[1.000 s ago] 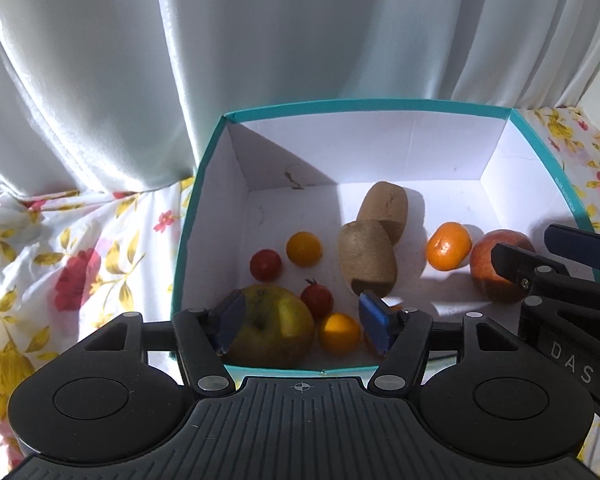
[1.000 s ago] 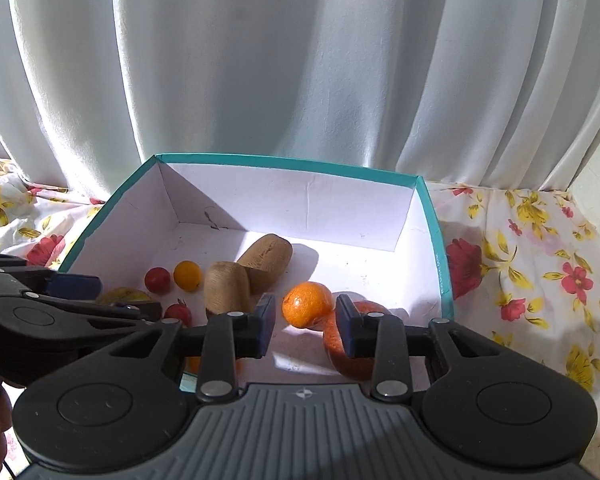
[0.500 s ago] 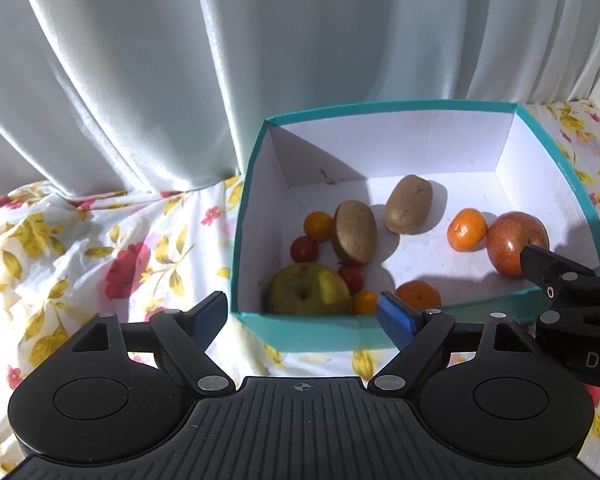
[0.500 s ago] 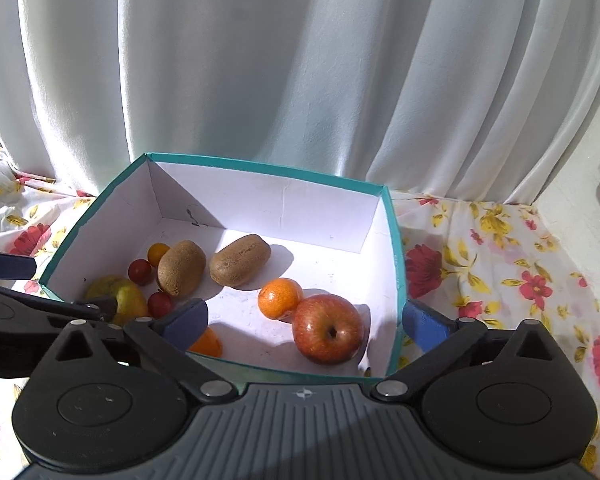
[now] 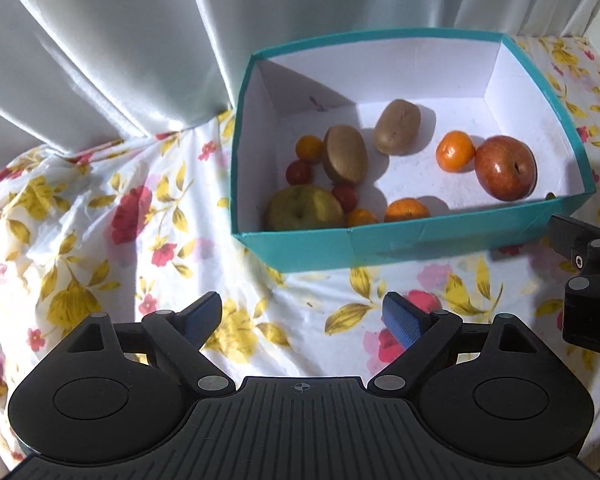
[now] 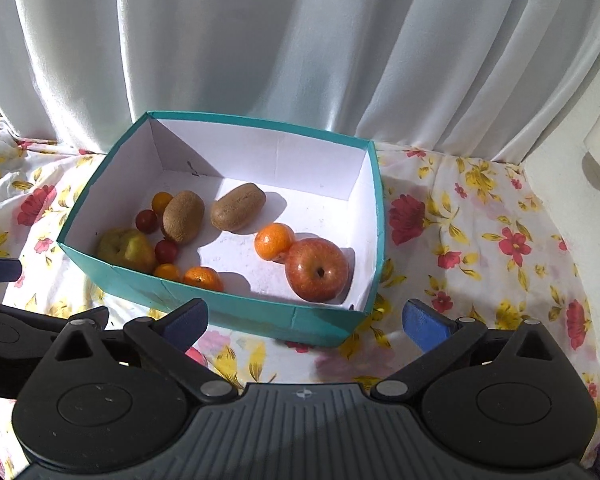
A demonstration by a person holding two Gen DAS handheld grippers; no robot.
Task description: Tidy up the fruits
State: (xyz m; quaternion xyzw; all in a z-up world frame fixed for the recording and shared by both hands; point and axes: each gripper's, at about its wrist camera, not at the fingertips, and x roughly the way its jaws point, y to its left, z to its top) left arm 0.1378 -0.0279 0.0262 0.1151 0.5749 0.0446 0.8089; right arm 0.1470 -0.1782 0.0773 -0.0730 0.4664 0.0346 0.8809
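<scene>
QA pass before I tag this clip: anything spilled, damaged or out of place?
Nothing stands out. All fruit sits inside the teal cardboard box, including the red apple and yellow-green apple. None lies on the floral tablecloth. A small dark mark shows on the box's back wall.

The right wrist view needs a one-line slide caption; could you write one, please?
Open right gripper above the floral cloth, facing a teal box of apples, kiwis and tangerines.

Fruit lay in the teal box [image 6: 236,312] on the floral cloth [image 6: 480,248].
The right tool [image 6: 306,322] stood wide, empty, near the box; the red apple [image 6: 318,270] touched a mandarin [image 6: 274,241] at the right.
</scene>
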